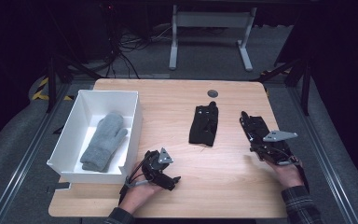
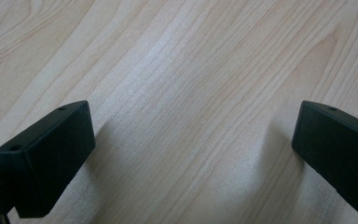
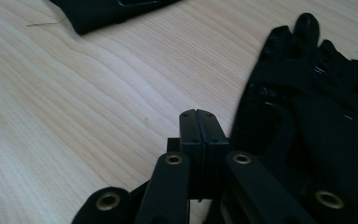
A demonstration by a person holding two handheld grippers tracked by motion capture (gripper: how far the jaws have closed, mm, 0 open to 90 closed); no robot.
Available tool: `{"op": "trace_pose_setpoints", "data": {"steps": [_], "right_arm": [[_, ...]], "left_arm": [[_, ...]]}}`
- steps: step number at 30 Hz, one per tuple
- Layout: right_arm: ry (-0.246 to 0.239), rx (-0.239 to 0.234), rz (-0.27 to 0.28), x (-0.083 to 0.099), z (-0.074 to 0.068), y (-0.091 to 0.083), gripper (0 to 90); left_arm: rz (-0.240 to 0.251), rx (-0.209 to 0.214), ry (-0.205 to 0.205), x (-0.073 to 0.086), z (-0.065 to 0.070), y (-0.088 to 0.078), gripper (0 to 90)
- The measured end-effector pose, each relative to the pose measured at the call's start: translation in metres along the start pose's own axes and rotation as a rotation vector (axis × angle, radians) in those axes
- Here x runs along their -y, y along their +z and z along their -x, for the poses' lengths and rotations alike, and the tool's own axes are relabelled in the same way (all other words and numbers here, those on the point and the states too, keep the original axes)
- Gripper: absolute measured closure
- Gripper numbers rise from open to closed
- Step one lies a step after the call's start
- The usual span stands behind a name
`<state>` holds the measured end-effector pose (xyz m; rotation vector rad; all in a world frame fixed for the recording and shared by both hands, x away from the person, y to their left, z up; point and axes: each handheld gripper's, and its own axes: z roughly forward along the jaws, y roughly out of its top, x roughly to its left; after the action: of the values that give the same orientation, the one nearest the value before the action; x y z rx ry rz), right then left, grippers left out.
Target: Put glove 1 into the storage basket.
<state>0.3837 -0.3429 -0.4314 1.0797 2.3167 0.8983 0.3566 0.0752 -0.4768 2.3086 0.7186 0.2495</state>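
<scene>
My right claw is pinched shut on nothing, just beside the black glove near the table's right edge. My left claw gapes wide over bare wood beside the white box.

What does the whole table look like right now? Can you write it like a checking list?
Surface: wooden table, light grain, a small round grey disc near the far edge.
Job's things: grey mitten lying inside the white box at the left; one black glove mid-table; another black glove flat beside the right gripper.
Clutter: nothing seen.
Grippers: left gripper low over bare wood, jaws wide apart, nothing between them; right gripper jaws pressed together, holding nothing.
Cables: one trails from the left gripper; a tangle of cables on the floor beyond the table.
Surroundings: dark room, grey carpet, white table frame behind.
</scene>
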Motion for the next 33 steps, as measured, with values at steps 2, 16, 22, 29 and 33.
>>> {"op": "trace_pose_setpoints", "data": {"steps": [2, 16, 22, 29, 33], "right_arm": [[0.003, 0.016, -0.013, 0.002, 0.004, 0.001, 90.0], [0.042, 0.028, -0.089, 0.013, 0.02, 0.013, 90.0], [0.005, -0.061, -0.086, 0.012, 0.006, 0.012, 90.0], [-0.066, -0.162, -0.103, 0.008, -0.022, 0.011, 90.0], [-0.089, -0.202, -0.105, 0.007, -0.031, 0.012, 90.0]], "left_arm": [[0.015, 0.003, 0.006, 0.001, 0.0, 0.0, 0.0], [0.016, 0.002, 0.006, 0.001, 0.0, 0.001, 0.0], [0.016, 0.002, 0.007, 0.001, 0.0, 0.001, 0.0], [0.016, 0.003, 0.007, 0.001, 0.0, 0.001, 0.0], [0.017, 0.004, 0.007, 0.001, 0.0, 0.001, 0.0]]}}
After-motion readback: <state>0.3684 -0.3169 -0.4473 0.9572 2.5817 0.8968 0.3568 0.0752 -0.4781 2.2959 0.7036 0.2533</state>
